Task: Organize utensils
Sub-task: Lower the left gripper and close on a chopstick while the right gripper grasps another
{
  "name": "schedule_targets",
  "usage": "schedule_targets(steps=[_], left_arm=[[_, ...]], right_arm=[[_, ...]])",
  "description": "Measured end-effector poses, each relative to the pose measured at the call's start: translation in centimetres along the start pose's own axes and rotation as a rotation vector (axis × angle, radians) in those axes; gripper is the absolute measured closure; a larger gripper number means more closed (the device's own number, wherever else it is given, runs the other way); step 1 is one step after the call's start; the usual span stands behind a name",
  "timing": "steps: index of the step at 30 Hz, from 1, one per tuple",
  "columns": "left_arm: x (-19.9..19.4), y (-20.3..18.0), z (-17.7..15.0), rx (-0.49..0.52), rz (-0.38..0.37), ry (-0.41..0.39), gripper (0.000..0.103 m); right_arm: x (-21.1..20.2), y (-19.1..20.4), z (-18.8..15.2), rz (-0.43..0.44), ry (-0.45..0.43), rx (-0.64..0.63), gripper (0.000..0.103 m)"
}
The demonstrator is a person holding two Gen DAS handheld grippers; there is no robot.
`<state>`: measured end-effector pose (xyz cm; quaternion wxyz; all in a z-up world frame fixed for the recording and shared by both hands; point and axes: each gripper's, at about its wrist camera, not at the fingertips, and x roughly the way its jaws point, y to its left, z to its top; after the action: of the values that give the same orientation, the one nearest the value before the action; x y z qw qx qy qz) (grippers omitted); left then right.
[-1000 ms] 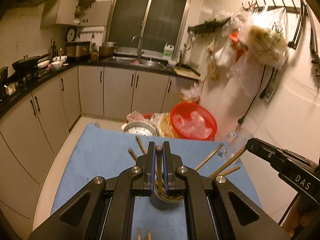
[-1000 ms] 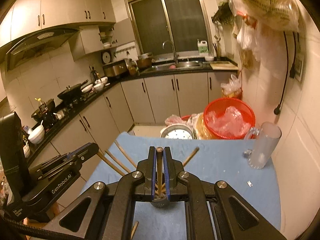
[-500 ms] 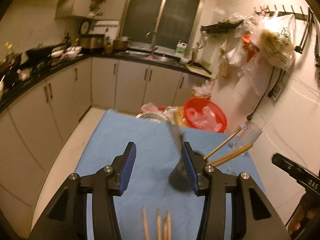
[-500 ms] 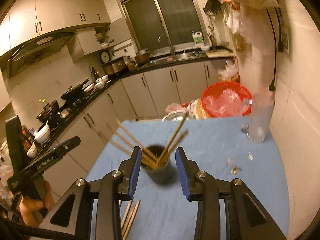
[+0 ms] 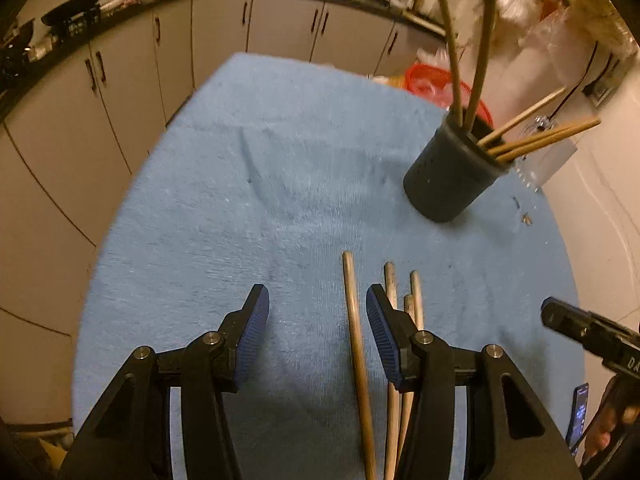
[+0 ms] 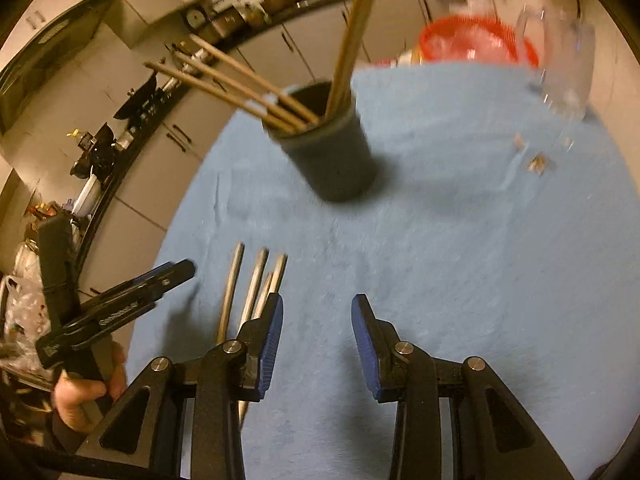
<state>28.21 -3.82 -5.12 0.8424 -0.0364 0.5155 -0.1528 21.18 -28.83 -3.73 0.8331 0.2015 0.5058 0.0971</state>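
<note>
A dark round holder (image 5: 452, 176) stands on the blue cloth (image 5: 280, 184) with several wooden chopsticks sticking out of it; it also shows in the right wrist view (image 6: 332, 152). Several loose chopsticks (image 5: 358, 344) lie flat on the cloth near the front edge; they show in the right wrist view too (image 6: 252, 292). My left gripper (image 5: 318, 312) is open and empty, low over the cloth, with one chopstick between its fingers. My right gripper (image 6: 318, 320) is open and empty, just right of the loose chopsticks.
A clear glass mug (image 6: 560, 68) stands at the far right of the cloth. A red basket (image 6: 472, 44) sits beyond the table's far edge. Small scraps (image 6: 538, 162) lie on the cloth near the mug. Kitchen cabinets (image 5: 132, 76) run along the left.
Both grippers opened, letting go of the chopsticks now standing in the holder, then pulled back and tilted down towards the loose chopsticks on the cloth.
</note>
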Motion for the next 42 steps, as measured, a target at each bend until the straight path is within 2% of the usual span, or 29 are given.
schedule_targets(steps=[4, 10, 13, 14, 16, 19, 21, 23, 30, 32, 33, 37, 42], left_arm=[[2.6, -0.3, 1.9, -0.031, 0.01, 0.072, 0.057], [4.3, -1.9, 3.6, -0.01, 0.018, 0.109, 0.068], [5.1, -2.2, 3.9, 0.007, 0.019, 0.138, 0.087], [5.3, -2.2, 3.9, 0.009, 0.022, 0.15, 0.097], [5.3, -2.1, 3.6, 0.014, 0.005, 0.155, 0.099], [4.6, -1.4, 3.3, 0.033, 0.026, 0.154, 0.103], [4.5, -0.3, 3.1, 0.03, 0.043, 0.172, 0.103], [4.3, 0.9, 2.9, 0.022, 0.008, 0.169, 0.103], [3.7, 1.7, 2.8, 0.005, -0.021, 0.156, 0.103], [3.6, 1.7, 3.0, -0.018, -0.049, 0.148, 0.103], [3.5, 1.6, 3.1, -0.032, -0.064, 0.14, 0.103], [3.6, 0.7, 3.3, -0.055, -0.113, 0.137, 0.1], [4.1, -0.7, 3.4, -0.04, -0.123, 0.149, 0.099]], right_arm=[[1.4, -0.2, 0.2, 0.0, 0.033, 0.036, 0.065], [3.5, 0.9, 1.0, -0.008, 0.091, 0.028, 0.073], [5.2, 1.3, 1.9, 0.014, 0.143, 0.045, 0.08], [5.6, 1.5, 2.1, 0.016, 0.152, 0.049, 0.08], [6.7, 1.8, 2.6, 0.021, 0.172, 0.057, 0.081], [8.0, 2.4, 3.1, 0.031, 0.201, 0.056, 0.081], [8.9, 3.0, 3.4, 0.025, 0.214, 0.044, 0.081], [9.5, 3.5, 3.7, 0.015, 0.222, 0.035, 0.081], [11.9, 5.3, 4.2, -0.126, 0.241, -0.002, 0.082], [12.1, 6.0, 4.2, -0.171, 0.237, -0.046, 0.093], [12.2, 6.2, 4.2, -0.19, 0.234, -0.068, 0.094], [11.7, 5.6, 4.0, -0.21, 0.225, -0.095, 0.096], [10.7, 3.4, 4.1, -0.21, 0.218, -0.05, 0.096]])
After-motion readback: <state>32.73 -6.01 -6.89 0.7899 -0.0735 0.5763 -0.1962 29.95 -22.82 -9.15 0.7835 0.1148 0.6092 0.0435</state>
